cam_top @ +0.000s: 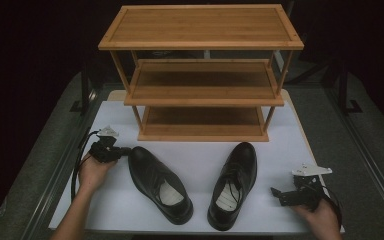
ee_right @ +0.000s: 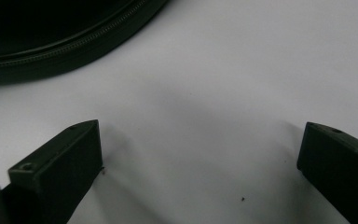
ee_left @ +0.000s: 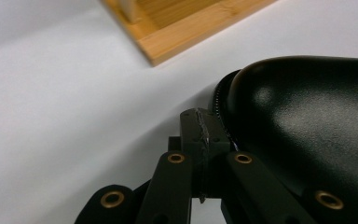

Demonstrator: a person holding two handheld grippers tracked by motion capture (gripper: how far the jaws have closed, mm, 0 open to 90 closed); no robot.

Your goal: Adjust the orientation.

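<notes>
Left jaws: on the left gripper (cam_top: 121, 151) we see the 2 tips pressed together with nothing between them, touching the toe of the left shoe (cam_top: 159, 183) at its welt.
Right jaws: on the right gripper (cam_top: 278, 192) they stand wide apart over bare table (cam_top: 115, 120), holding nothing; the right shoe (cam_top: 234, 184) lies near, off to its left.
Shoes: 2 black dress shoes lie side by side on the white table in front of the rack (cam_top: 202, 70), toes toward it, heels toward us, angled apart at the toes.
Step in hand: we judge that the shoes are about to be taken up, probably for the rack, with neither yet gripped.
Doing it well: we would open the left jaws before going further, since closed tips can only push the toe. The smooth, rounded toe offers little to pinch; the collar at the heel opening looks the better hold for each gripper.
Edges: the heels lie close to the near table edge, so we would avoid dragging the shoes back toward us. The rack's bottom board sits just beyond the left shoe's toe.
Open room: bare table lies between the shoes, outside each shoe, and in a strip before the rack. All 3 shelves are bare; the gaps between them look low, so we would bring a shoe in flat, toe first.
</notes>
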